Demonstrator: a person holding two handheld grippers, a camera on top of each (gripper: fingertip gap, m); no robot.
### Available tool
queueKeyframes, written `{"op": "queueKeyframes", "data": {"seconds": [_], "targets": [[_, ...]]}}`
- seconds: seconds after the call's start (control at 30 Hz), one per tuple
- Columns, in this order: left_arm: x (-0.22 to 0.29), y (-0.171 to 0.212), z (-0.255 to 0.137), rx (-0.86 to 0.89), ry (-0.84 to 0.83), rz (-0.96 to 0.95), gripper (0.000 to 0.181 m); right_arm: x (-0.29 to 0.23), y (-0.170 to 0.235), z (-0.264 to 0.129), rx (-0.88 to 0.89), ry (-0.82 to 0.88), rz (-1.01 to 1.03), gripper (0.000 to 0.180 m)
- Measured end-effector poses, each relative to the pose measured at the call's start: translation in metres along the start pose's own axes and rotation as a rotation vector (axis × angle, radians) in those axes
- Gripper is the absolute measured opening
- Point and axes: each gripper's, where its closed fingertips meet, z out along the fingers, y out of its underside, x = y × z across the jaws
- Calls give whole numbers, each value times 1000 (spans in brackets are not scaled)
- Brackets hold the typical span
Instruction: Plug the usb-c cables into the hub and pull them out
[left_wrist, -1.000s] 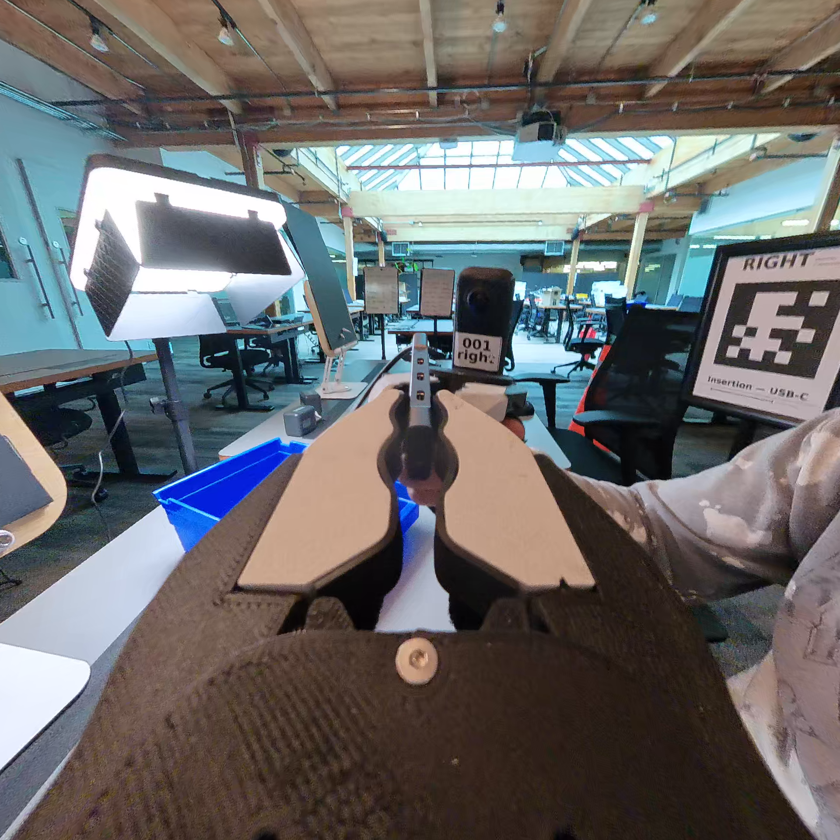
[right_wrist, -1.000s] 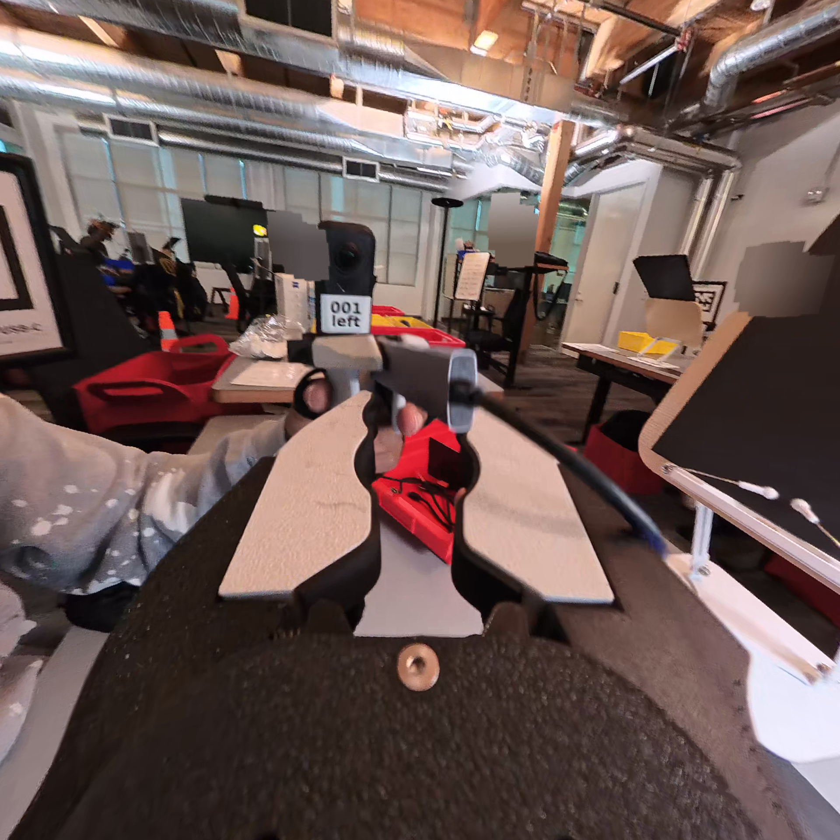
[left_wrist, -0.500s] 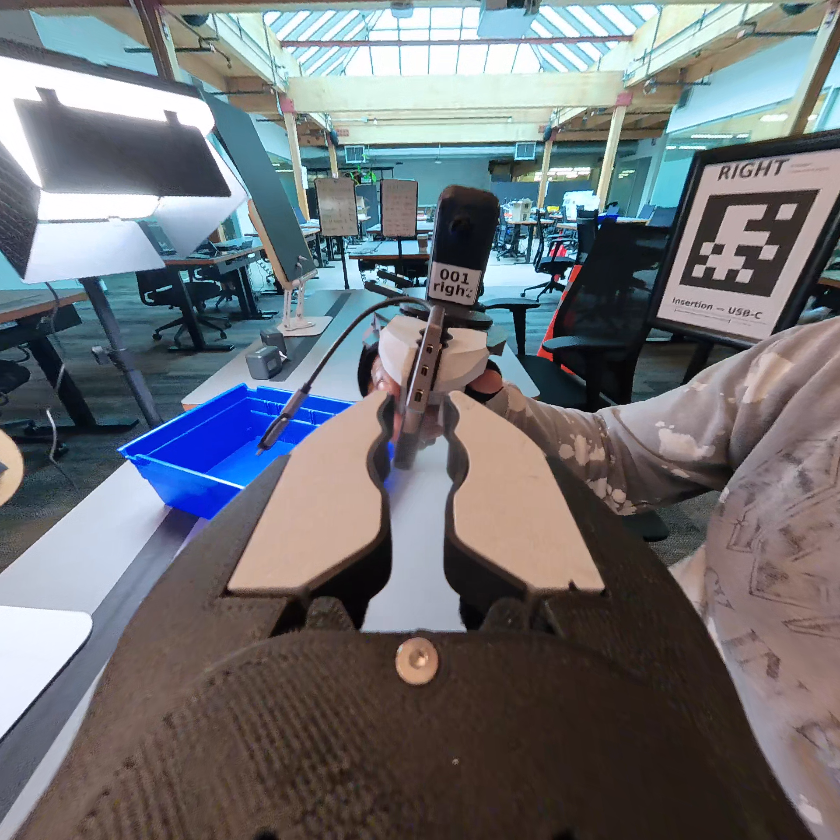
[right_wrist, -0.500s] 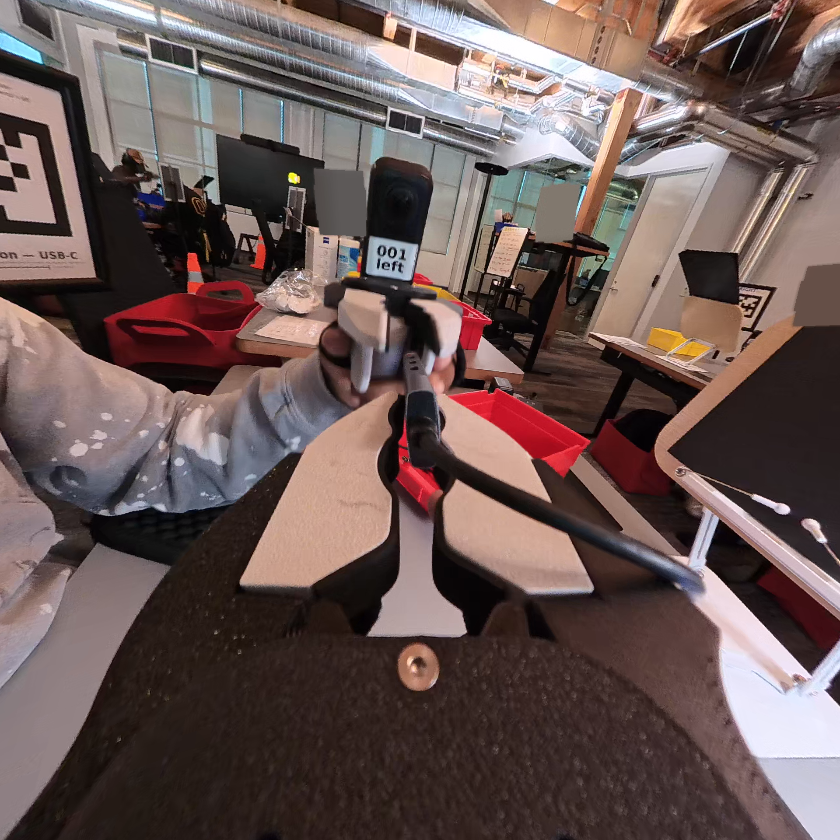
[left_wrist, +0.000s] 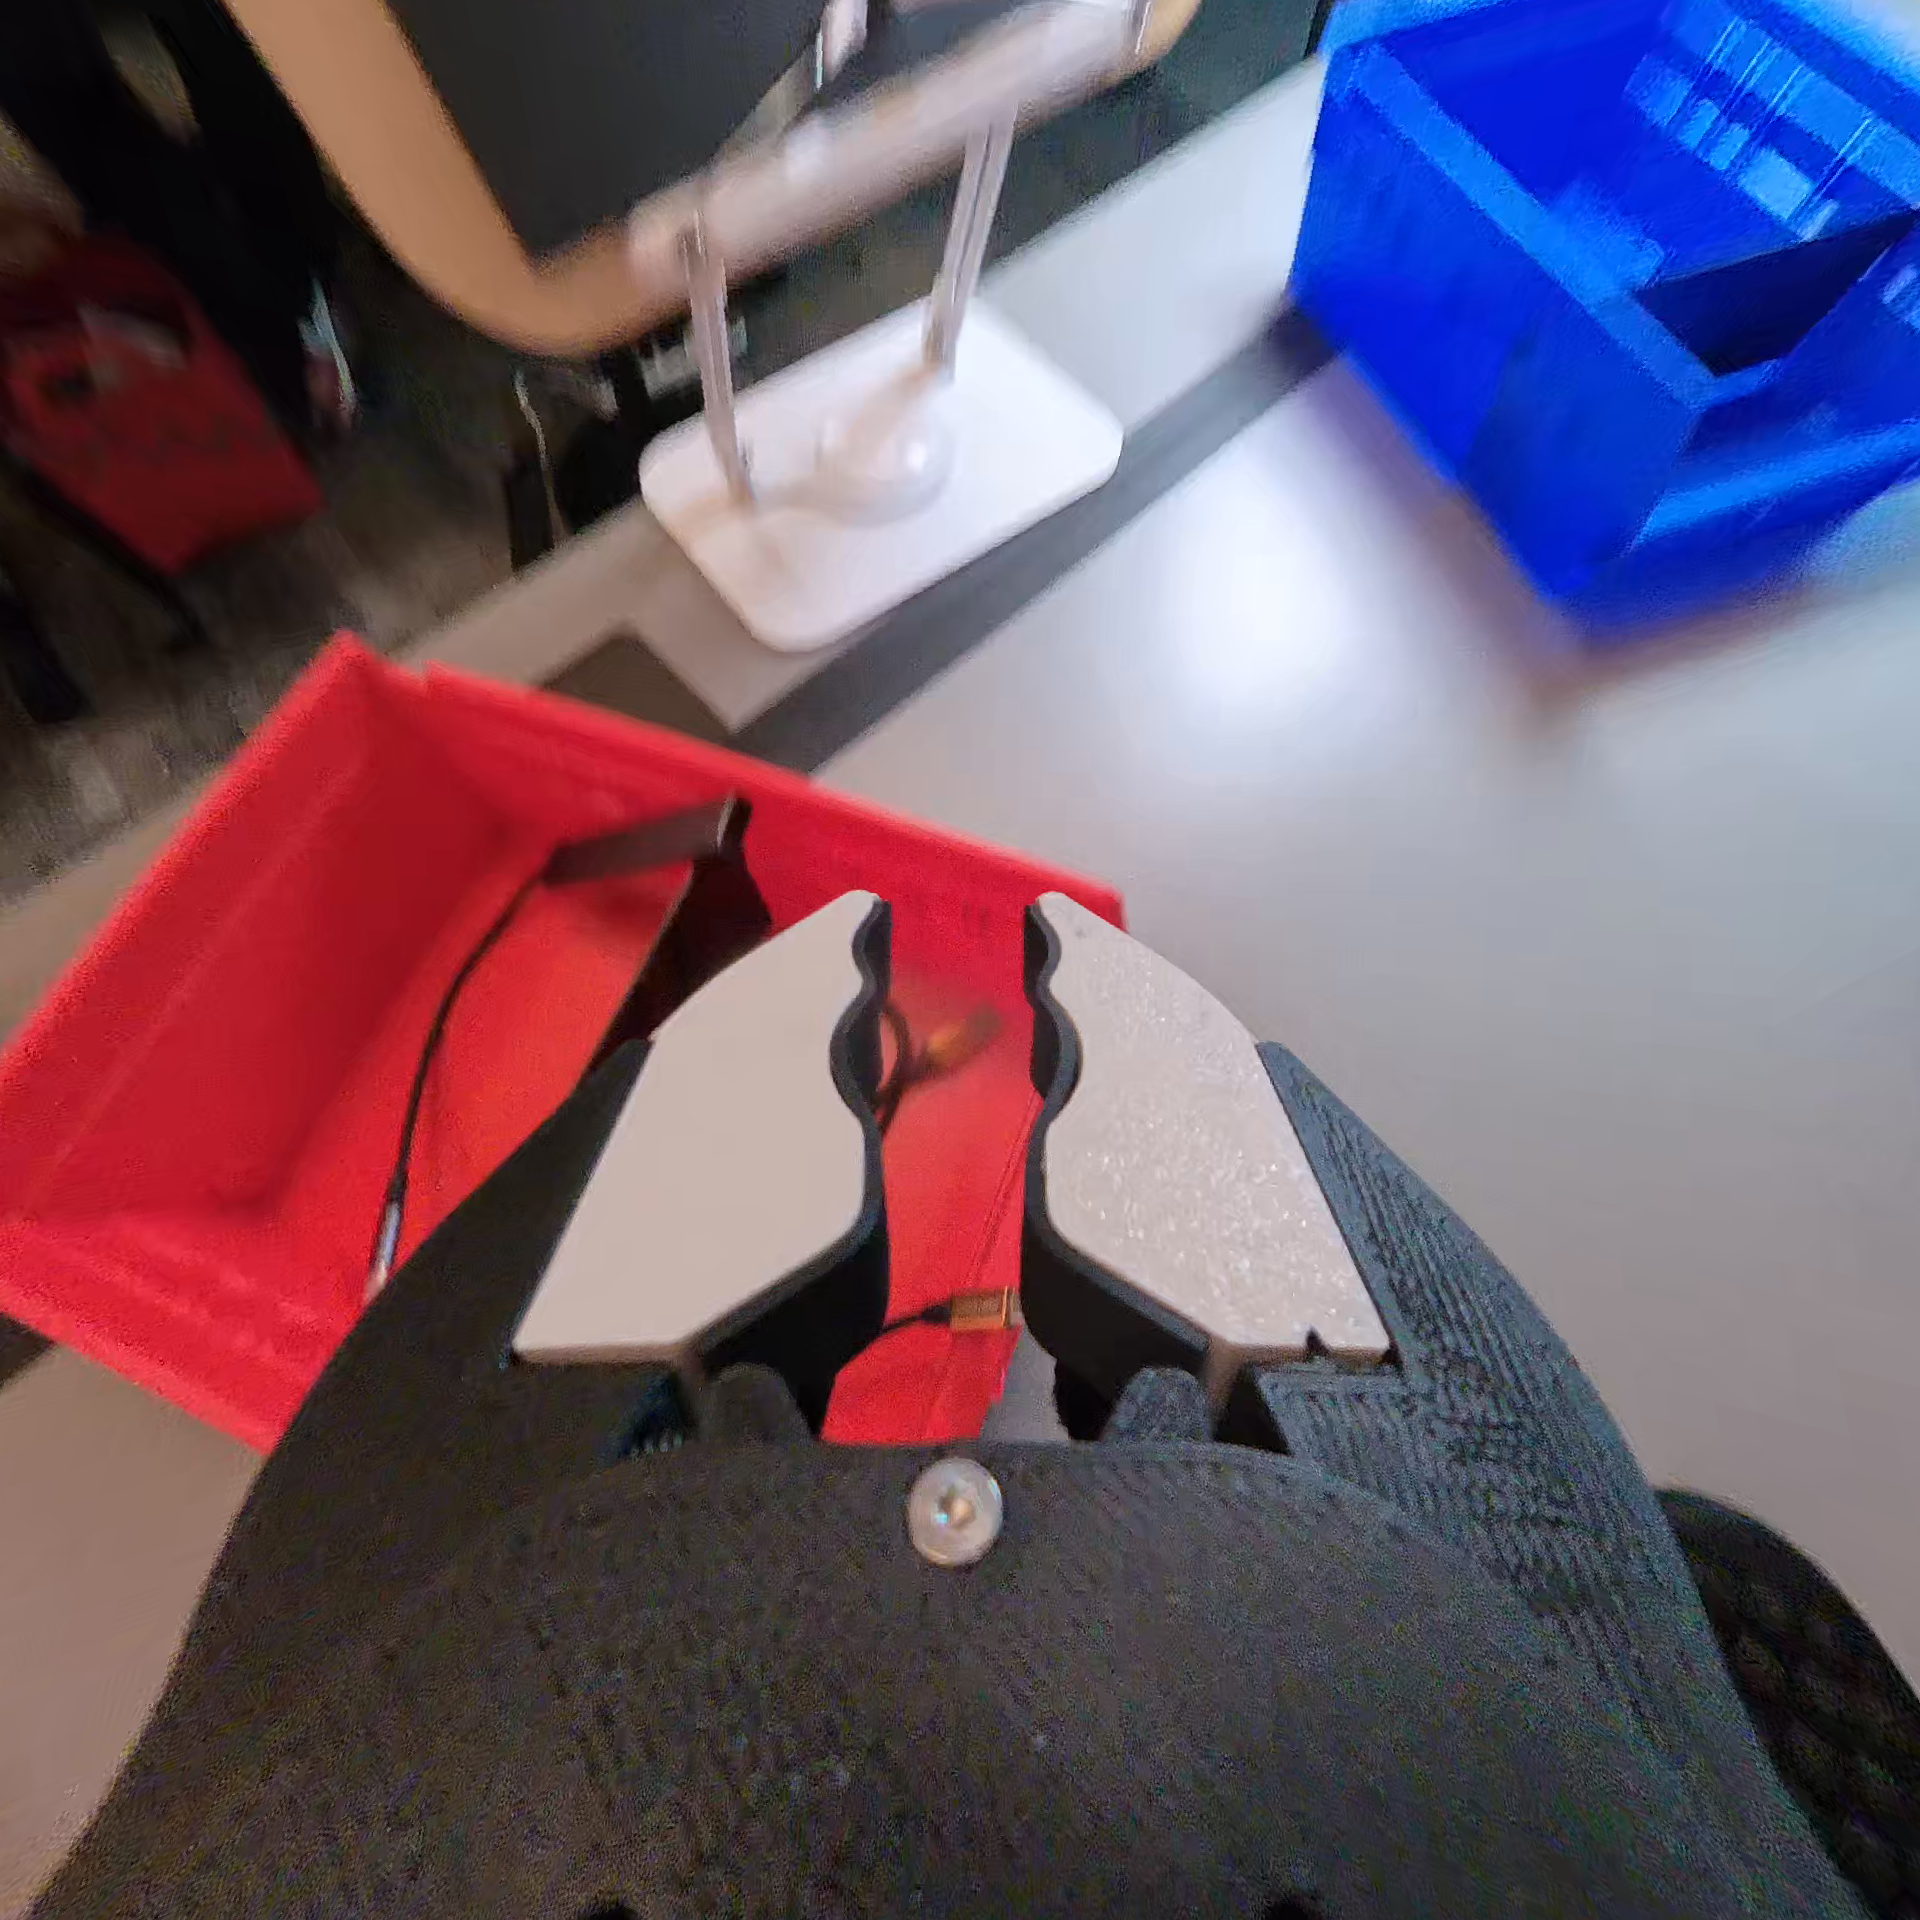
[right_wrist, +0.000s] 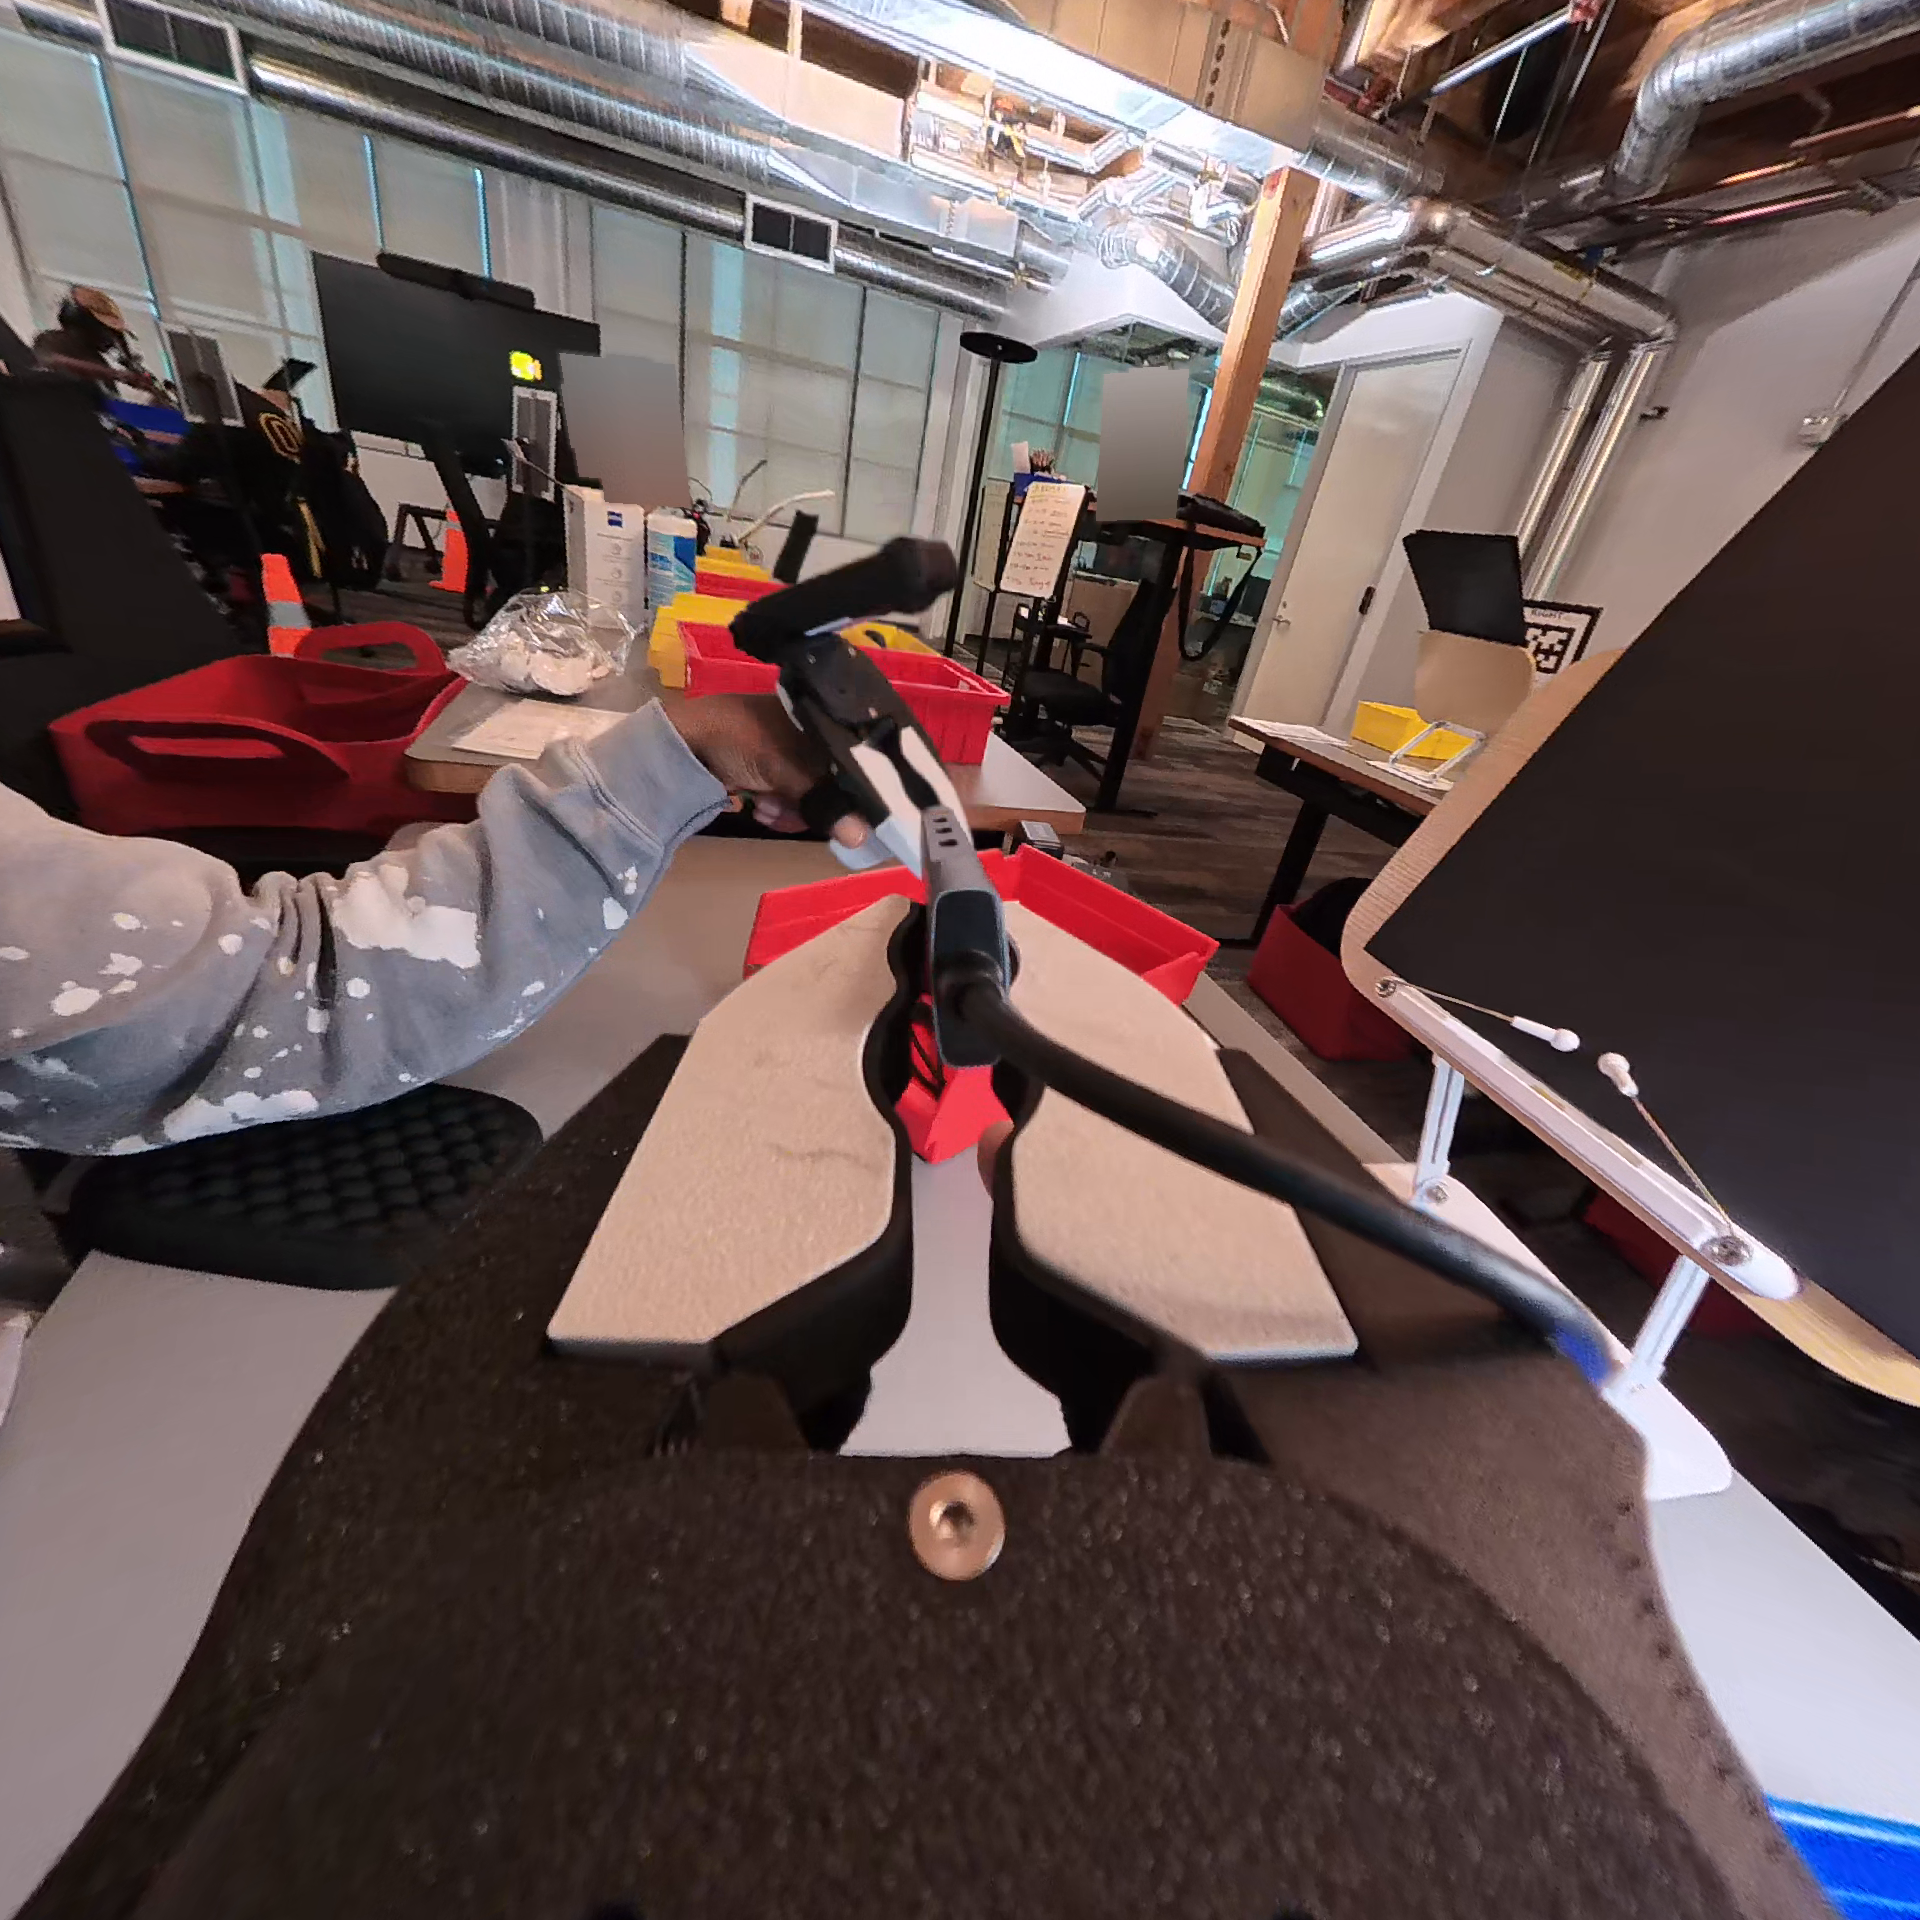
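Observation:
In the right wrist view my right gripper (right_wrist: 951, 920) is shut on the black end of the grey USB-C hub (right_wrist: 948, 852), which sticks up past the fingertips. The hub's thick black cable (right_wrist: 1195, 1132) trails down to the right. My left gripper (left_wrist: 956, 920) is open and empty, tilted down over a red bin (left_wrist: 156, 1299). The bin holds a thin black cable (left_wrist: 426, 1060) and copper-coloured plugs (left_wrist: 977, 1322). The left gripper also shows in the right wrist view (right_wrist: 883, 769), held by a hand just beyond the hub and above the red bin (right_wrist: 1101, 914).
A blue bin (left_wrist: 1558, 364) stands on the grey table to the right of the red bin. A white stand base (left_wrist: 883, 488) sits behind it, holding a dark board (right_wrist: 1662, 831). A person's grey speckled sleeve (right_wrist: 364, 935) reaches in from the left. The left gripper's tips are roughly 30 cm from the right gripper's.
My left gripper has let go of the hub, swung down to the red bin and opened. My right gripper keeps hold of the hub.

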Motion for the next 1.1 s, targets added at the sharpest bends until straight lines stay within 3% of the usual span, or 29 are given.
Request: {"op": "queueKeyframes", "data": {"seconds": [0.2, 0.37, 0.63, 0.9, 1.03, 1.1], "targets": [[1, 88, 21, -446, 77, 3, 26, 2, 8, 2, -35, 9, -11, 10], [12, 112, 13, -535, 146, 118, 31, 8, 12, -1, -44, 20, -8, 10], [4, 146, 9, -682, 60, 428, 36, 18, 29, 6, -79, 38, 30, 10], [6, 148, 19, -662, 92, 522, 24, 17, 32, 6, -93, 34, 24, 10], [1, 124, 16, -547, 108, 455, 0, 16, 27, 2, -90, 39, 12, 10], [-3, 109, 14, -480, 91, 430, 0, 15, 24, 1, -84, 42, 6, 10]]}}
